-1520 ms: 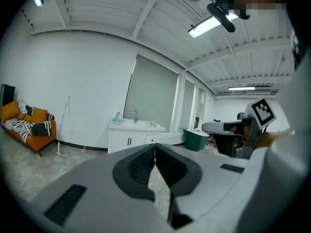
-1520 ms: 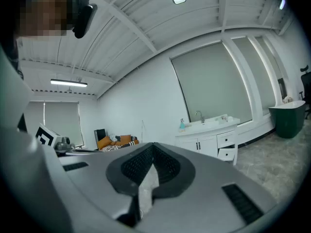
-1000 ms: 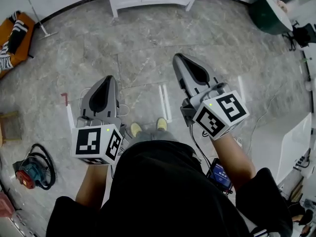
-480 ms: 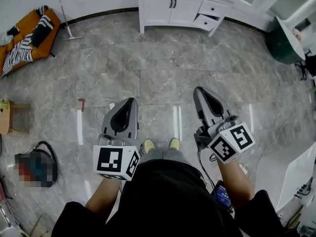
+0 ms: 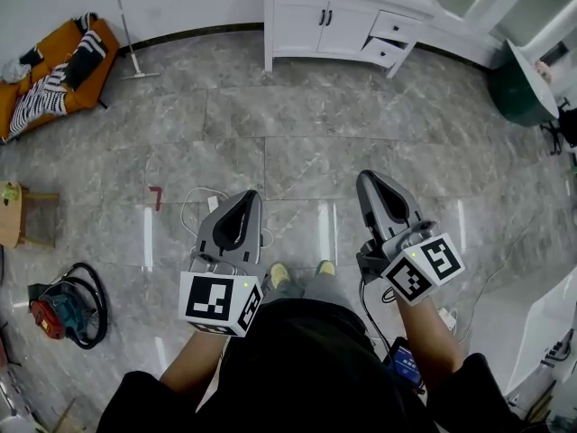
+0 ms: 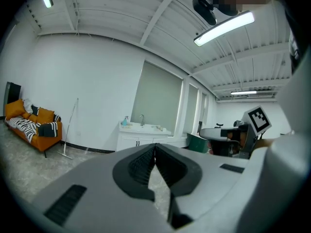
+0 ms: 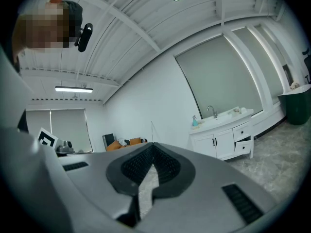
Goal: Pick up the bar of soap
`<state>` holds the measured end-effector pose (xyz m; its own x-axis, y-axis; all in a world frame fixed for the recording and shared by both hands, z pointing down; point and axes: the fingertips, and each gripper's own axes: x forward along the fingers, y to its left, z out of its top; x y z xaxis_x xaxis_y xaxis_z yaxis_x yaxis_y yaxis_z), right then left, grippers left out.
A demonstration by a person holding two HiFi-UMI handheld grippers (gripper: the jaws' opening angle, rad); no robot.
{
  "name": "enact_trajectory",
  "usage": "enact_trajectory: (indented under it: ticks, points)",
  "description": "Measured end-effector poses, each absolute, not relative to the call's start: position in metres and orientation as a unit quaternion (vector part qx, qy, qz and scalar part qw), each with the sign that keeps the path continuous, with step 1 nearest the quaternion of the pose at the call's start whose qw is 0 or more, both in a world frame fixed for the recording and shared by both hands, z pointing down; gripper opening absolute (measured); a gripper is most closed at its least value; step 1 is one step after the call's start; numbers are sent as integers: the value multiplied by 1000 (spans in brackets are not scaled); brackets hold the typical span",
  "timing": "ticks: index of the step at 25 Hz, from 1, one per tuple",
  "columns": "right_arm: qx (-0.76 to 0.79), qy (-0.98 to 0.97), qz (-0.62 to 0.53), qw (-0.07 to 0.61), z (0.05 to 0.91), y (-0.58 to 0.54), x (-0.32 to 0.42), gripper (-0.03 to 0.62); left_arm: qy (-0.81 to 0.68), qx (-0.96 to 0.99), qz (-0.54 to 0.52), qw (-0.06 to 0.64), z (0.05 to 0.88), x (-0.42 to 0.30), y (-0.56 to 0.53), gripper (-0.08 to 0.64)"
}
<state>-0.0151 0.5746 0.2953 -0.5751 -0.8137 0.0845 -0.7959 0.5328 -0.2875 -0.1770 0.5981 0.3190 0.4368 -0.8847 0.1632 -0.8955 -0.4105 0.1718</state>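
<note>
Ahead of the left gripper [image 5: 243,197] and right gripper [image 5: 370,177], both closed on nothing, the vanity cabinet [image 5: 325,27] now stands nearer; approach is under way, soap not yet discernible.

Left hand-held gripper [image 5: 249,197]: held just ahead and to the left of the person's feet [image 5: 297,273], pointing forward and close to level. Jaws meet tip to tip with nothing between them. Its marker cube [image 5: 221,303] sits at the rear, over the left forearm [image 5: 191,368].

Right hand-held gripper [image 5: 368,177]: held ahead and to the right of the feet, pointing forward, level. Jaws likewise closed and empty. Its marker cube [image 5: 424,269] sits above the right forearm [image 5: 435,332]. Both arms bent, elbows beside the torso.
</note>
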Motion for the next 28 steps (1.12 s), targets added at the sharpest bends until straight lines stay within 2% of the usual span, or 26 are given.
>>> enact_trajectory:
  ticks: [28]
  points:
    - [-452, 880, -143, 20, 293, 577, -35, 5, -513, 850, 11, 121, 314, -185, 596, 11]
